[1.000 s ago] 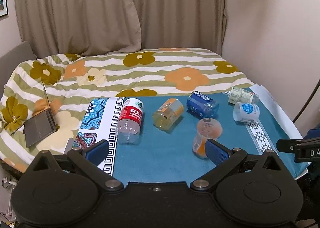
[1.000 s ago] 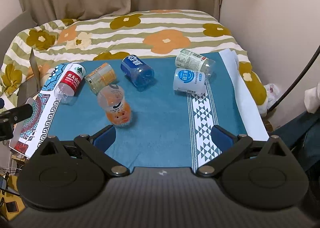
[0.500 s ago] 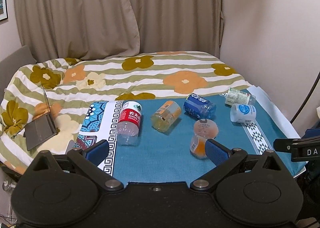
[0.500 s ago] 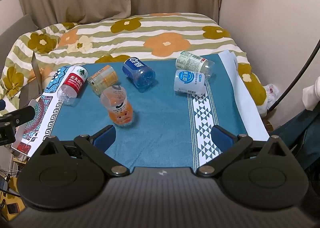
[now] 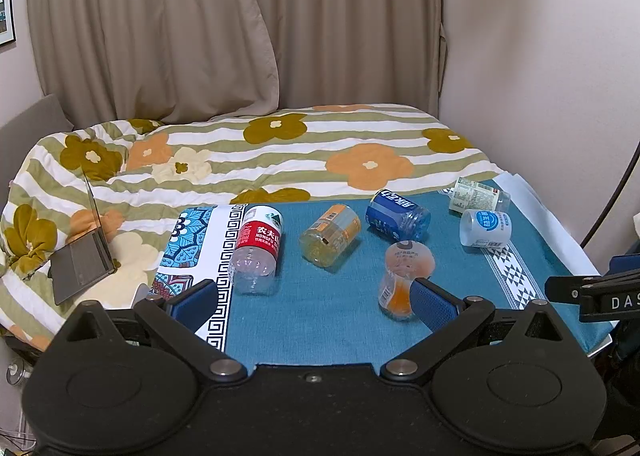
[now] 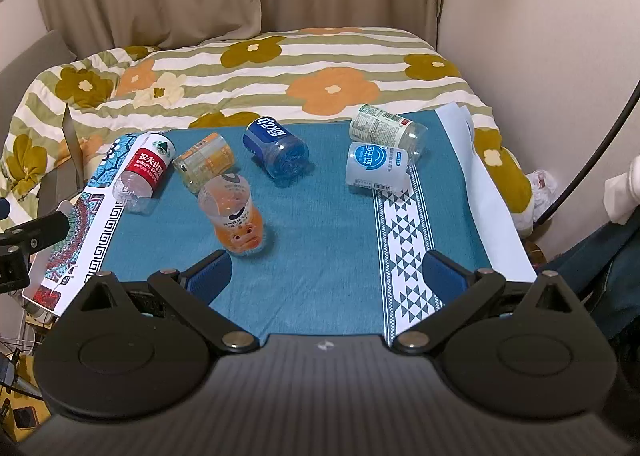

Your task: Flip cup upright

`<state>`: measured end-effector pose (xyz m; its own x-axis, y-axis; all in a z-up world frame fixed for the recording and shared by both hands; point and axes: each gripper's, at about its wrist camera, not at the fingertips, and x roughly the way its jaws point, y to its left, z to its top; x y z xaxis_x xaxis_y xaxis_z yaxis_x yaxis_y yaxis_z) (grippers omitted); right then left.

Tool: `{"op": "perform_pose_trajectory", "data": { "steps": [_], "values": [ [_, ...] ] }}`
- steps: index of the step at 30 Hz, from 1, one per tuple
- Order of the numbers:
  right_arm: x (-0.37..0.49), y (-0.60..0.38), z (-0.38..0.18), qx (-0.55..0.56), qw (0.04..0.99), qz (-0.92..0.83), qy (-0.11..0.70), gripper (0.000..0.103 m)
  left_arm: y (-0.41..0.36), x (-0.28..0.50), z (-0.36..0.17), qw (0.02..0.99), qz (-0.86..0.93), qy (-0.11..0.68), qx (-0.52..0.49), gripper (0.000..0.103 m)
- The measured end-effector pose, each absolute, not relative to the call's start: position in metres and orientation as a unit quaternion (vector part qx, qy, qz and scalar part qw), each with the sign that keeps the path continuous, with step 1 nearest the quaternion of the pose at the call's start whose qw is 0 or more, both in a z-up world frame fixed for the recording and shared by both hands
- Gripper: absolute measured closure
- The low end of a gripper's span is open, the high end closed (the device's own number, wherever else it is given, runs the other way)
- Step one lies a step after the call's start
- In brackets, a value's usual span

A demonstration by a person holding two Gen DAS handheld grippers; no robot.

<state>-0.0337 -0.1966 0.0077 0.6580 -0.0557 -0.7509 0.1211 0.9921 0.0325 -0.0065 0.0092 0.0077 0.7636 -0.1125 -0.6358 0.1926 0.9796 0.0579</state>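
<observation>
Over the near edge of the worktop (image 6: 320,288) you've got both tongs hanging, and both sets are spread wide with nothing between them: left tongs (image 5: 312,298), right tongs (image 6: 326,276). Six cups, all cut-down bottles, lie on their sides on the blue cloth. Closest to you is the orange cup (image 6: 236,212), out on its own ahead of the others, just beyond the right tongs' left pad; in the left view it sits right against that gripper's right pad (image 5: 430,300). Behind it, in a loose row, are the red cup (image 6: 146,170), yellow cup (image 6: 204,162) and blue cup (image 6: 276,146). Off to the right the white cup (image 6: 376,168) and green cup (image 6: 386,128) lie touching each other.

Orange looks like your best first pick, I'd say. Come in square across its barrel, not along it, so the pads meet the curved wall evenly. Close gently, thin plastic like that probably buckles. Lift clear of the cloth before you rotate, then set the closed base down flat. Watch the yellow cup right behind it; a wide swing could nudge it rolling
</observation>
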Motion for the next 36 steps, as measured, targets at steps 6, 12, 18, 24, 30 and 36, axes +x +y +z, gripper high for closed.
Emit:
{"op": "perform_pose_trajectory", "data": {
  "steps": [6, 12, 18, 24, 30, 36],
  "values": [
    [-0.033, -0.197, 0.008, 0.040, 0.909, -0.048, 0.411, 0.000, 0.010, -0.004, 0.008, 0.937, -0.080, 0.336, 0.060, 0.000],
    [-0.032, -0.197, 0.007, 0.040, 0.909, -0.048, 0.412, 0.000, 0.010, -0.004, 0.009, 0.936, -0.080, 0.336, 0.060, 0.000],
    [-0.031, -0.197, 0.007, 0.040, 0.909, -0.048, 0.413, 0.000, 0.011, -0.004, 0.008, 0.937, -0.080, 0.336, 0.060, 0.000],
    [-0.030, -0.197, 0.007, 0.039, 0.909, -0.048, 0.413, 0.000, 0.013, -0.001, 0.007, 0.936, -0.081, 0.339, 0.058, 0.000],
    [-0.030, -0.198, 0.007, 0.040, 0.909, -0.049, 0.413, 0.000, 0.015, 0.003, 0.006, 0.937, -0.072, 0.336, 0.065, 0.000],
    [-0.029, -0.197, 0.007, 0.039, 0.909, -0.048, 0.413, 0.000, 0.016, 0.006, 0.004, 0.937, -0.071, 0.336, 0.063, 0.000]
  ]
}}
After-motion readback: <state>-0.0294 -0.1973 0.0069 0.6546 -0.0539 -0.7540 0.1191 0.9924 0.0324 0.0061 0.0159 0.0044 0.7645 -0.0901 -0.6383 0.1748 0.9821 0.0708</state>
